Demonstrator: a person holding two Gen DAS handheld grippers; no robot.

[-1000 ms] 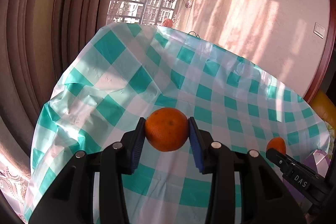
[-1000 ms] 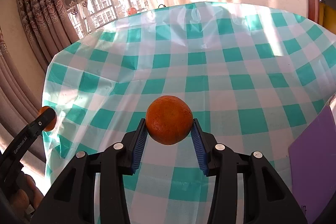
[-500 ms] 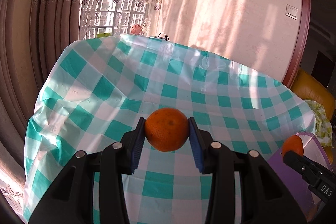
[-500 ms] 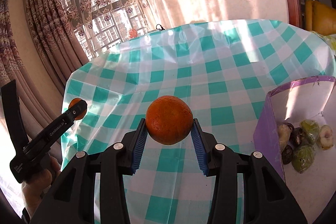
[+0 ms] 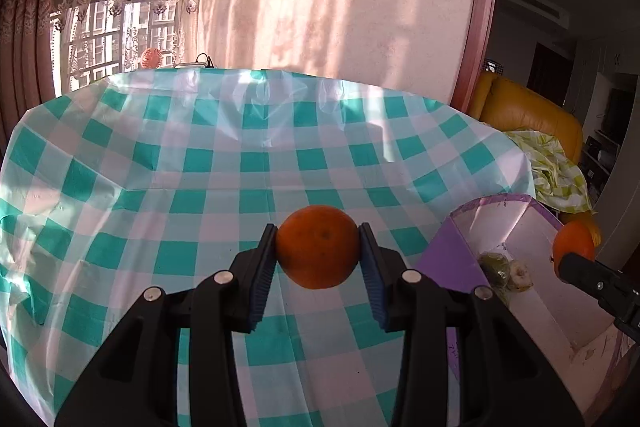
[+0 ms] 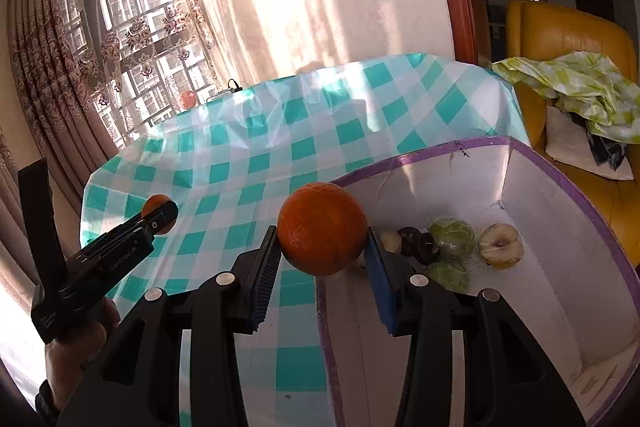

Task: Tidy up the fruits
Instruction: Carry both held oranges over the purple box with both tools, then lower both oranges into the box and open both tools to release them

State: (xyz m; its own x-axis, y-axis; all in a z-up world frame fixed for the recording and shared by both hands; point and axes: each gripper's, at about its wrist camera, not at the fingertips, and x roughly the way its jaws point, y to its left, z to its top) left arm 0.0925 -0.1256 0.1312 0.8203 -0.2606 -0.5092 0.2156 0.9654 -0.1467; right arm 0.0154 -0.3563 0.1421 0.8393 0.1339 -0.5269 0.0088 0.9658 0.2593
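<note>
Two oranges, one per gripper, both held above a table w/ teal-and-white checked cloth [image 5: 224, 163]. Far left of right wrist view: person's hand [image 6: 76, 351] wrapped around handle of left gripper [image 6: 160, 213], which sticks out over the cloth; its orange only partly visible behind the fingertip. Left wrist view: left gripper [image 5: 318, 247] clamped on left orange [image 5: 318, 247], blue pads [image 5: 262, 279] pressing both sides, fruit in the air over checked cloth, left of the box. Centre of right wrist view: right gripper [image 6: 322, 229] closed on right orange [image 6: 322, 229], pads tight on both sides, fruit hanging right at near-left corner of purple-edged box [image 6: 420, 155], over its rim. Box sits on right part of table, white inside, open top. On box floor: pale small fruit [image 6: 391, 241] just beside right pad, dark shrivelled piece [image 6: 418, 243] next to it, two greenish wrapped fruits [image 6: 454, 235] touching each other, halved pale fruit [image 6: 500, 245] w/ hollow core furthest right. Left wrist view also catches right gripper [image 5: 576, 255] at far right edge w/ its orange over the box [image 5: 452, 263]. Bkgd right: yellow armchair [image 6: 568, 27] w/ green-white crumpled cloth [image 6: 572, 79] on it. Window w/ lace curtain [image 6: 132, 39] bkgd left.
</note>
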